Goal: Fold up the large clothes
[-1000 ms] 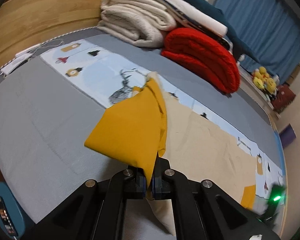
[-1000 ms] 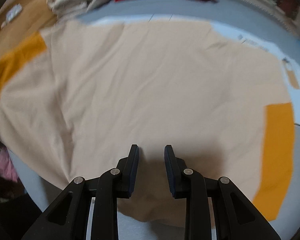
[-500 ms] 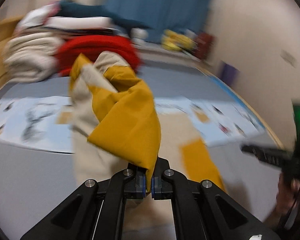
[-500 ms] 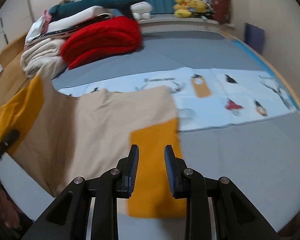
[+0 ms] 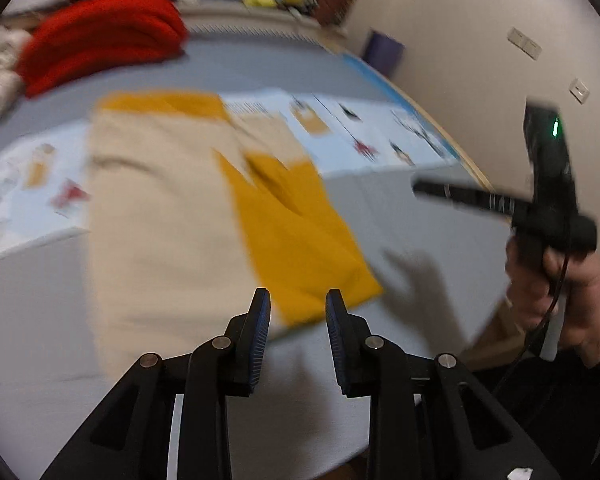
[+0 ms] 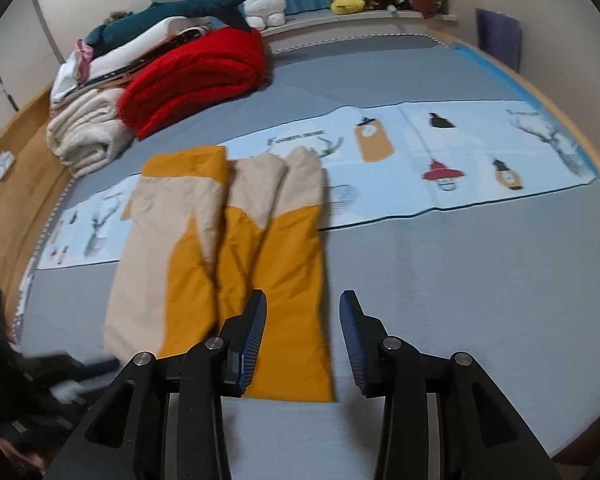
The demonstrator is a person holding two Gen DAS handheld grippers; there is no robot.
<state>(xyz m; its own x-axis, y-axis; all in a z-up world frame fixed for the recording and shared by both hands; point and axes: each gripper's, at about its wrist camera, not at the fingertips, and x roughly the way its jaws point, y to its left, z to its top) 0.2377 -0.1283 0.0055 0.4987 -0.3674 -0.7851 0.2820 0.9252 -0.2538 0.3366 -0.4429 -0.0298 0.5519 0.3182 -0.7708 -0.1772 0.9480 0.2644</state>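
- The garment (image 6: 220, 256), beige and mustard, lies in loose long folds on the grey bed (image 6: 460, 280), at about 11 o'clock from the right hand-held gripper (image 6: 302, 320).
- Both the right and the left hand-held gripper (image 5: 298, 320) are spread, holding nothing.
- Risk: the uneven overlapping layers can slide apart if only one layer is pinched.

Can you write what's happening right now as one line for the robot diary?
left gripper: open, empty | right gripper: open, empty | beige-and-yellow garment: lying folded lengthwise on grey bed | red blanket: behind it
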